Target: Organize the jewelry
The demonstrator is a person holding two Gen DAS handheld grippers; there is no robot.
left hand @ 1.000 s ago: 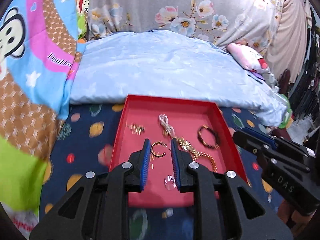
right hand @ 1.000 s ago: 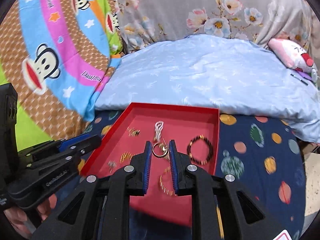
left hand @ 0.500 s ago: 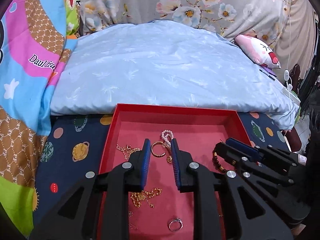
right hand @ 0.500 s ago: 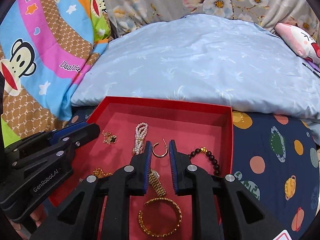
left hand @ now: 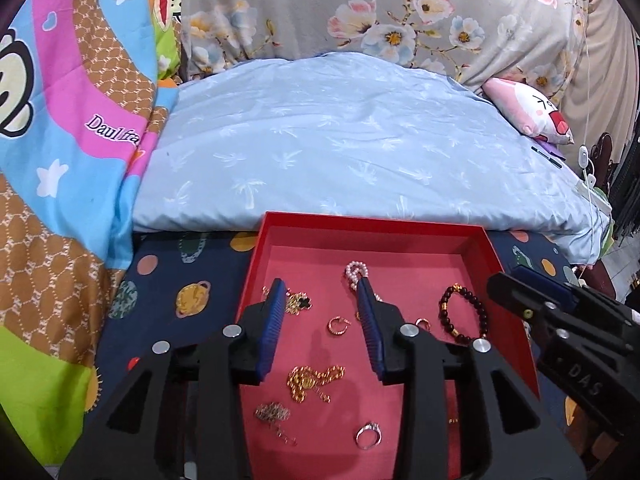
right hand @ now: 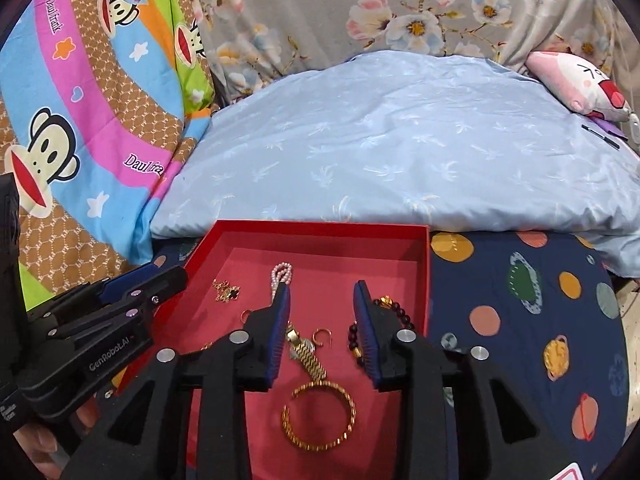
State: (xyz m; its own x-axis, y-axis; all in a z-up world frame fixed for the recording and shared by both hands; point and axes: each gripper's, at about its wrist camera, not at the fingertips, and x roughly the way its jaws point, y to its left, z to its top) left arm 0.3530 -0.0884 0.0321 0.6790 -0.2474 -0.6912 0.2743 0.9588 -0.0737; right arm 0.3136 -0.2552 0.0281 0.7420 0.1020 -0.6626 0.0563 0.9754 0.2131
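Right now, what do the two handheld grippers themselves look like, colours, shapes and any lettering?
Both are matte black plastic with blue ribbed pads lining the inner faces of two fingers. The left gripper has triangular cut-outs in its arms and round silver screw heads; white "GenRobot.AI" lettering shows on its side in the right wrist view. The right gripper has the same build, with "DAS" lettering on its side in the left wrist view. No cables show.

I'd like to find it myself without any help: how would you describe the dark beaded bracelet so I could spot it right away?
Look for the red tray lying on the planet-patterned bedspread. Inside it, go to the side where the right gripper reaches in. The beaded bracelet lies there as a loop of round, dark beads with a few gold ones, unlike the all-gold chains and small rings around it.
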